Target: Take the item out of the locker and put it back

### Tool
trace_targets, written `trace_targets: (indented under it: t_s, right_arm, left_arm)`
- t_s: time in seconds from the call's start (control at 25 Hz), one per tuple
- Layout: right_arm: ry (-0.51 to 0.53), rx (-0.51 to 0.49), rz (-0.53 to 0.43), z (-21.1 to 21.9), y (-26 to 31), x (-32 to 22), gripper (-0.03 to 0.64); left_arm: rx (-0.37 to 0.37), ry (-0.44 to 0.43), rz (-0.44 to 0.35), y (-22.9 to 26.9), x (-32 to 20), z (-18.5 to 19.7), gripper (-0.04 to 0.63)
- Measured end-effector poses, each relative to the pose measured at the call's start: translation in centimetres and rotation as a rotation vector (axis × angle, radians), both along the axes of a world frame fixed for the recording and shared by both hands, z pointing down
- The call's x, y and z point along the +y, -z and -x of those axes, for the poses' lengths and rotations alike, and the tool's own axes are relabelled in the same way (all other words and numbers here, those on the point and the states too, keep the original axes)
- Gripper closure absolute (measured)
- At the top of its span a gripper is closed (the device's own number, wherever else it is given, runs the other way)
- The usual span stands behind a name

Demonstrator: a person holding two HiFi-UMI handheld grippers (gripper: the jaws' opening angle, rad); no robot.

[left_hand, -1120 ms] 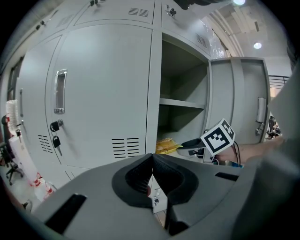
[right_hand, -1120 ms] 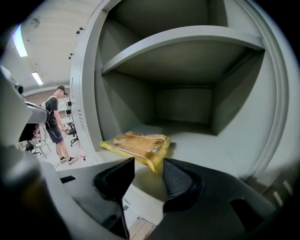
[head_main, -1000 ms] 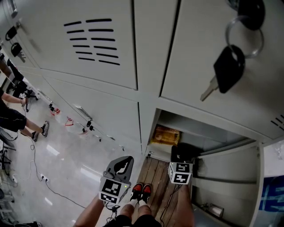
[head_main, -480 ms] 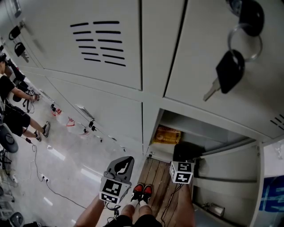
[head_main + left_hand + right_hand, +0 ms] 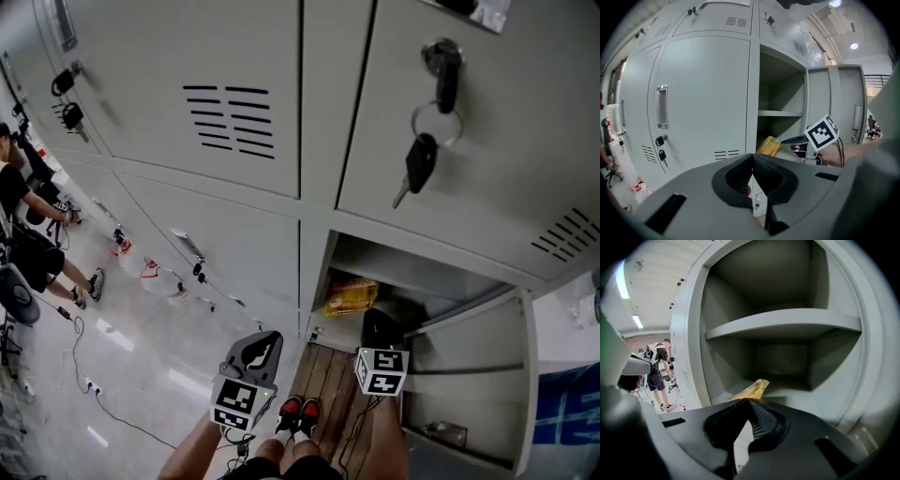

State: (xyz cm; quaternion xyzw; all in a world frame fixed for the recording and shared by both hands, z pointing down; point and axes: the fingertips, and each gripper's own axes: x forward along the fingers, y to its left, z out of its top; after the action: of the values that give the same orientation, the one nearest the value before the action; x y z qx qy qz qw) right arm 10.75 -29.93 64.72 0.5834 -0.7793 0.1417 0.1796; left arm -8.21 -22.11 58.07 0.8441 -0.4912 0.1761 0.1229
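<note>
A yellow packet (image 5: 352, 295) lies at the left of the open locker's (image 5: 412, 272) lower compartment. My right gripper (image 5: 373, 321) reaches into the locker mouth and is shut on the packet's near end. In the right gripper view the packet (image 5: 754, 389) sticks out just past the closed jaw tips of the right gripper (image 5: 751, 399). The left gripper view also shows the packet (image 5: 768, 145) beside the right gripper (image 5: 794, 139). My left gripper (image 5: 267, 337) hovers outside, left of the locker. Its jaws meet with nothing between them (image 5: 752, 155).
The locker door (image 5: 469, 375) stands open to the right. A shelf (image 5: 787, 324) divides the locker above the packet. Keys (image 5: 420, 159) hang from the door above. Closed lockers (image 5: 206, 141) run leftward. A person (image 5: 23, 234) and floor cables (image 5: 84, 375) are at far left.
The head view has swung, so the hanging keys look smaller and farther off. Both grippers sit slightly higher; the right one stays at the locker mouth by the packet.
</note>
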Motion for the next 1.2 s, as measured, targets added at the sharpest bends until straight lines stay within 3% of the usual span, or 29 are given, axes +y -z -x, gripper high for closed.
trace_targets:
  t_s: [0.28,0.84,1.2]
  right_arm:
    - [-0.011,-0.002,-0.063,-0.5,4.8,2.1,0.601]
    - [-0.064,-0.051,-0.240,-2.1,16.2,9.5,0.601]
    - [-0.099,-0.042,-0.339,-2.6,20.3,14.9,0.600]
  left_arm:
    - [0.003,-0.031,-0.033,3.2,0.5,-0.7,0.574]
    - [0.042,-0.100,-0.174,10.7,1.8,-1.9,0.574]
    - [0.042,-0.144,-0.220,12.6,3.1,-2.3,0.574]
